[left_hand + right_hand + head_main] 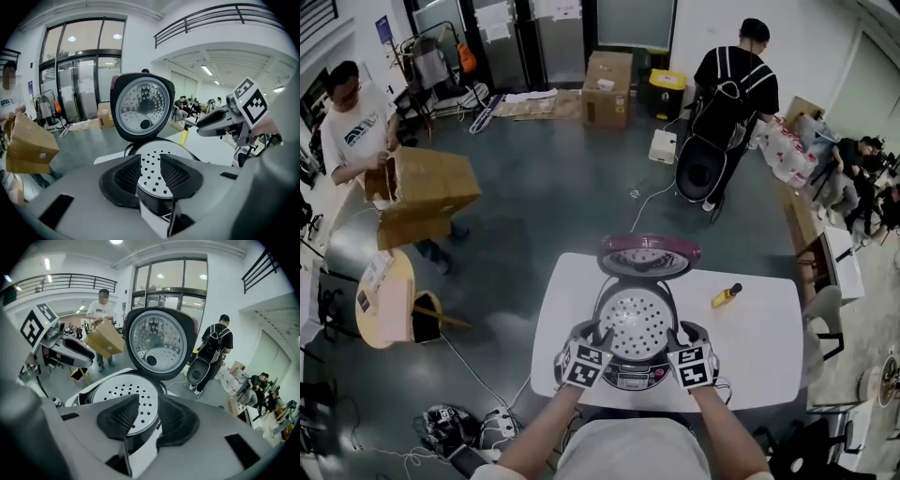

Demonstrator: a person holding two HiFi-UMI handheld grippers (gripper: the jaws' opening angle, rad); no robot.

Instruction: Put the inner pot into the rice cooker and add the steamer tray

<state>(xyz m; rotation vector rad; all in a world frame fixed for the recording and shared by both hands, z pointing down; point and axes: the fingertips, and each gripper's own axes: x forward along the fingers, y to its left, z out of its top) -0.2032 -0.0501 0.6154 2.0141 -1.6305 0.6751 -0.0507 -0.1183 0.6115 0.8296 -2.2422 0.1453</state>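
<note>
The rice cooker point(630, 373) is set on the white desk point(759, 356) at its near edge. Its control panel is turned toward the person, and its lid point(649, 255) is swung open and stood upright at the far side, with the shiny inner face turned back toward the tools. The steamer tray point(637, 323) is seated flat in the cooker's mouth, perforated face upward; being round, it has no long axis, and its plane is level with the rim. Whatever lies under the tray is hidden by it, so the inner pot cannot be made out. The left tool point(600, 336) is held at the tray's near left rim and the right tool point(680, 334) at its near right rim. Both are pointed forward and downward, with the tray between them and just beyond their tips. In the left gripper view the jaws are seen parted; the holed tray is framed in the gap but lies beyond the pads, which are pressed on nothing. In the right gripper view the jaws are likewise spread and empty, with the tray's near rim below and ahead of them. Whether either tool touches the rim cannot be told. A small yellow object point(727, 295) is laid on the desk to the right of the cooker, well apart from both tools.
</note>
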